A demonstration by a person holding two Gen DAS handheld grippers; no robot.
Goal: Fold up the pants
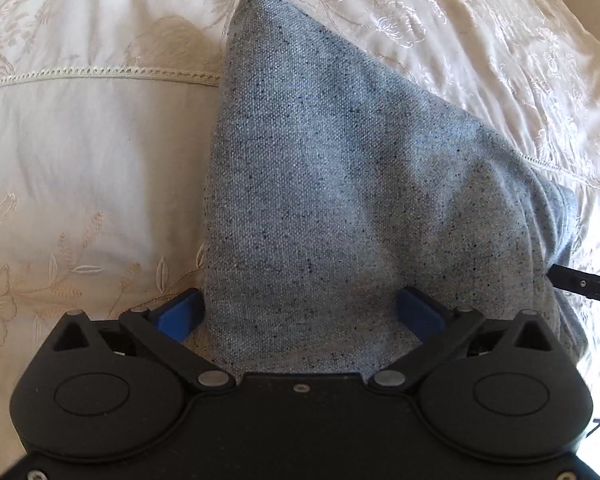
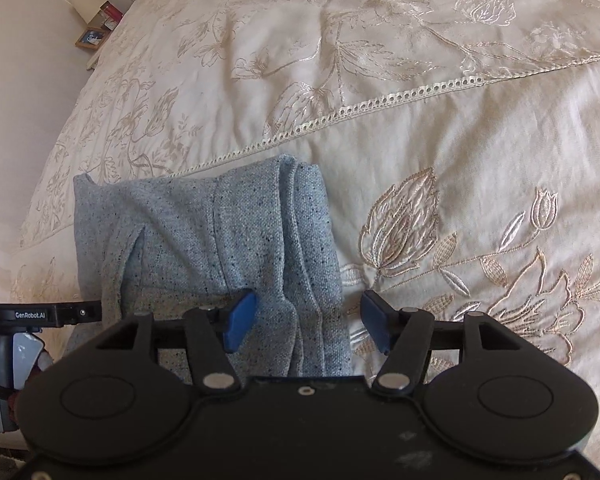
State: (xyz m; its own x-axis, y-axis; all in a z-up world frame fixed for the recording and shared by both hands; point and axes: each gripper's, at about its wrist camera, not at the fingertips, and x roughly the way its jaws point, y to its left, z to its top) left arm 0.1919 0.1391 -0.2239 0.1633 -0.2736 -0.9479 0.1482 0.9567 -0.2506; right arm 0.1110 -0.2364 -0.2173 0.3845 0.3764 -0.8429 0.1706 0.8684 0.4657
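Left wrist view: looking steeply down onto folded pants of blue-grey speckled woven cloth, lying as a thick wedge on the bed's cream bedspread embroidered with beige flowers. Left claw standing fully spread, its blue pads sitting at either side of the near end of the pants, one pad just off the left edge of the cloth, the other resting over the cloth itself; not pinching anything. Showing a lace-trimmed seam running across the bedspread and disappearing behind the pants. Catching a black bar of the other gripper at the right edge, just beside the folded bundle.

Right wrist view: facing the same pants from the opposite side, layered hems stacked along the right edge. Right claw also spread wide, releasing rather than gripping: left blue pad lying over the cloth, right pad hovering above bare bedspread, the layered edge passing between them untouched. Showing the black arm of the left gripper marked "GenRobot.AI" at the far left, touching or just beside the pants. Glimpsing a bedside table with a white lampshade and a small framed picture in the top left corner. No containers appearing anywhere.
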